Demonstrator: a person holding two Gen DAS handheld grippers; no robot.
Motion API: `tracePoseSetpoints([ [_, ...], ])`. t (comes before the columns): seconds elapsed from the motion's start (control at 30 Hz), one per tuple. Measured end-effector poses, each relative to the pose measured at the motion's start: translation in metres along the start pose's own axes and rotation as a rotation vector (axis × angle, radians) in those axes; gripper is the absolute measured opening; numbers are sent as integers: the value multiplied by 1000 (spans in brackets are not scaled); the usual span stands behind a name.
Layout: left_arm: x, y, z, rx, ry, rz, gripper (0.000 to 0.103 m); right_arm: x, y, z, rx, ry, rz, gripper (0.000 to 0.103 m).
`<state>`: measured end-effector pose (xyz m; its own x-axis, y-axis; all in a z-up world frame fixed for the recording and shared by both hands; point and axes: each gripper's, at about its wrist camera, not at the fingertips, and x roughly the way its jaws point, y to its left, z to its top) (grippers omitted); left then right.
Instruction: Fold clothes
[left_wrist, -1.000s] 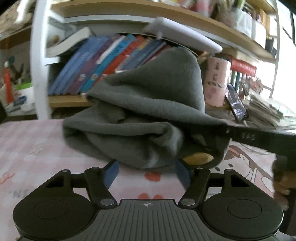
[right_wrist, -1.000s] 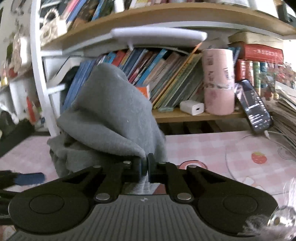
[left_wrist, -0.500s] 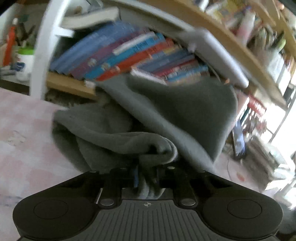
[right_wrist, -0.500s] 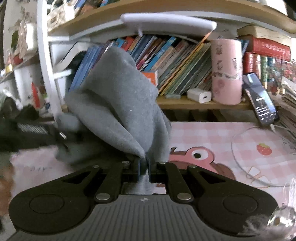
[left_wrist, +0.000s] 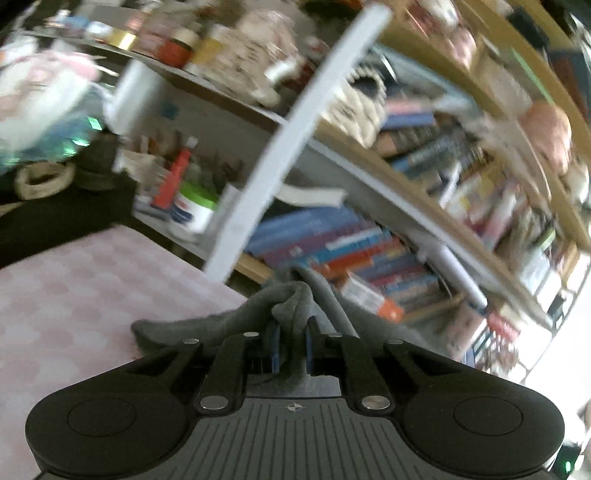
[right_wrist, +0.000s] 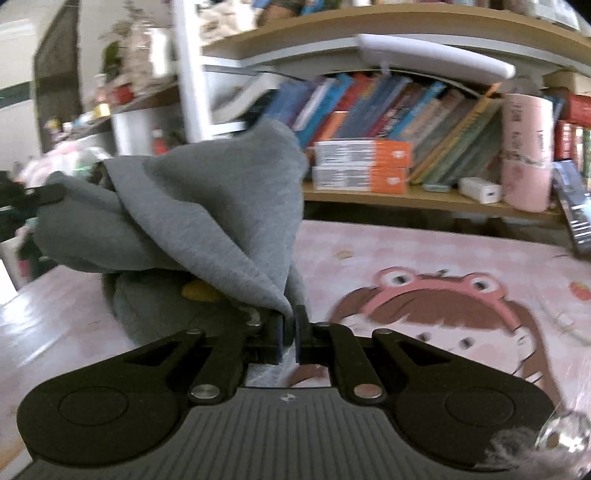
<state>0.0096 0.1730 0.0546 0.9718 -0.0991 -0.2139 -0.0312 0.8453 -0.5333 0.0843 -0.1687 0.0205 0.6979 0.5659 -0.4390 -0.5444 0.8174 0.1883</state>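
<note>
We have both hand-held grippers, left (left_wrist: 291, 347) and right (right_wrist: 289, 334), clenched on the bunched garment (right_wrist: 207, 210); folding has barely begun.

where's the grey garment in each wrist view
Left wrist: grey garment low centre, a bunched fold pinched in the left gripper, the rest trailing onto the pink tablecloth.
Right wrist: grey garment left of centre, lifted in a peak, its edge clamped in the right gripper.
Shared landmark: the row of books.

Garment (right_wrist: 207, 206) on table (right_wrist: 424, 251), left side; bookshelf (right_wrist: 406, 192) behind; cup (right_wrist: 526, 155) right on shelf.
</note>
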Motion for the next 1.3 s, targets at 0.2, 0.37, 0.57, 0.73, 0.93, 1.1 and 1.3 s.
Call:
tracePoseSetpoints([
  [0.2,14,-3,15,6,-16,5,10,-18,33,-16,51,83,332,5],
  [0.37,43,-66,20,134,6,-86,10,-26,36,-16,69,89,401,5],
  [0.57,73,-182,18,337,75,-336,11,-41,20,-12,132,64,504,4],
  [0.73,124,-225,-14,496,276,-305,20,-46,11,-12,160,65,539,4],
  [0.93,125,-175,-27,443,368,-214,62,-42,3,-15,203,96,511,4],
  [1.1,77,-107,-20,344,298,-99,78,-42,6,-18,217,122,523,5],
  [1.3,31,-50,-36,294,266,102,78,-47,19,-23,243,160,697,5],
])
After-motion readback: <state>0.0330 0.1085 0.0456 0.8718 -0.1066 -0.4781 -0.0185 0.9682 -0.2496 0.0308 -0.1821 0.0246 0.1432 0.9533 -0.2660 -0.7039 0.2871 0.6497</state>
